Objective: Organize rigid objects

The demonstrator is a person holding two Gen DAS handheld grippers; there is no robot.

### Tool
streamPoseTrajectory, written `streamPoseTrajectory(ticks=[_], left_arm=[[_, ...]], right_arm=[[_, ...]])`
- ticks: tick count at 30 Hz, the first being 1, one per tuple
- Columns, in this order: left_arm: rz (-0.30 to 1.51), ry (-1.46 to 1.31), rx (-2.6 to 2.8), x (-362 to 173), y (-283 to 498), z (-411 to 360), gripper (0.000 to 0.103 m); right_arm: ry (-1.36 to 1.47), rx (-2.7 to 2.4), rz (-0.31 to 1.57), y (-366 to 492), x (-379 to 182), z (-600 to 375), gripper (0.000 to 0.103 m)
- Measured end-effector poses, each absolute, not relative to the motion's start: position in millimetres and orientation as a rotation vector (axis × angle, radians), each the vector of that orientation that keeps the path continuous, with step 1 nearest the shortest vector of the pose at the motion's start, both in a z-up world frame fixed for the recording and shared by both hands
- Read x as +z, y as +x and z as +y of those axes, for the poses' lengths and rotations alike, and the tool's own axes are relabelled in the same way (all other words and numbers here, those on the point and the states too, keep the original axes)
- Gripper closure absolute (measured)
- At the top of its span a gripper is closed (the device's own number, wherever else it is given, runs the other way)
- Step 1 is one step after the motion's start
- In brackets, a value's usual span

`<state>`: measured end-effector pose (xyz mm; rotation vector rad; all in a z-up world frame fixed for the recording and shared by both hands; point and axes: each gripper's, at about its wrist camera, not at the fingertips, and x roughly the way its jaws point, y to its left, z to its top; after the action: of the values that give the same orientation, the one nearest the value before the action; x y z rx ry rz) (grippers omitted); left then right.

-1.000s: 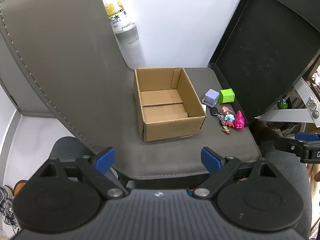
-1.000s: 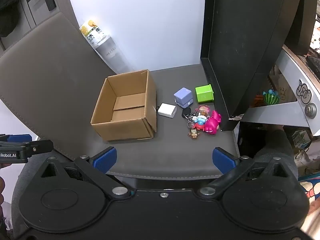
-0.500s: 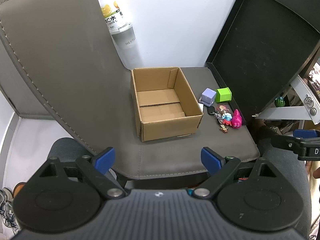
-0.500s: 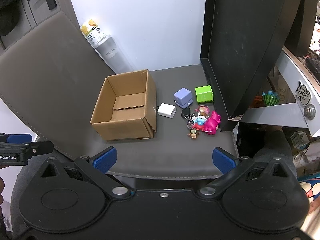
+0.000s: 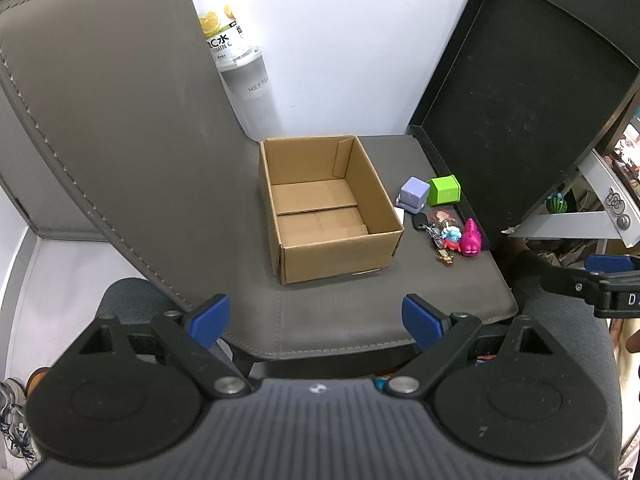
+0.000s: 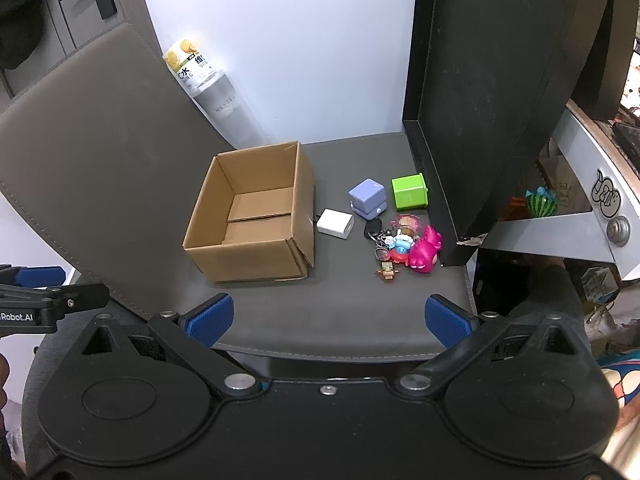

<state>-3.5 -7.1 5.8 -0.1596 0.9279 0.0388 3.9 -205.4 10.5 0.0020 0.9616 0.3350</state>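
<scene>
Still both claws wide and empty, left view slightly farther from the cardboard box than before.

The cardboard box at frame centre is matt brown corrugated paper, standing on a smooth grey leather-look mat with stitched edges. Right of it, the purple cube, green cube and pink toy look like glossy plastic; the white block is smooth plastic.

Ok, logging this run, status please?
Left gripper open, right gripper open. Cardboard box empty; toys beside it. Nothing in the way.
</scene>
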Motion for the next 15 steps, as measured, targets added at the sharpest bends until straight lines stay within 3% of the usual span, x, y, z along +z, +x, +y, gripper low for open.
streamPoseTrajectory(ticks=[15], left_arm=[[0.929,-0.16,0.038,5.6,-4.6,-7.0,0.011]], right_arm=[[-0.003,0.328,0.963,4.6,9.8,-203.9,0.0]])
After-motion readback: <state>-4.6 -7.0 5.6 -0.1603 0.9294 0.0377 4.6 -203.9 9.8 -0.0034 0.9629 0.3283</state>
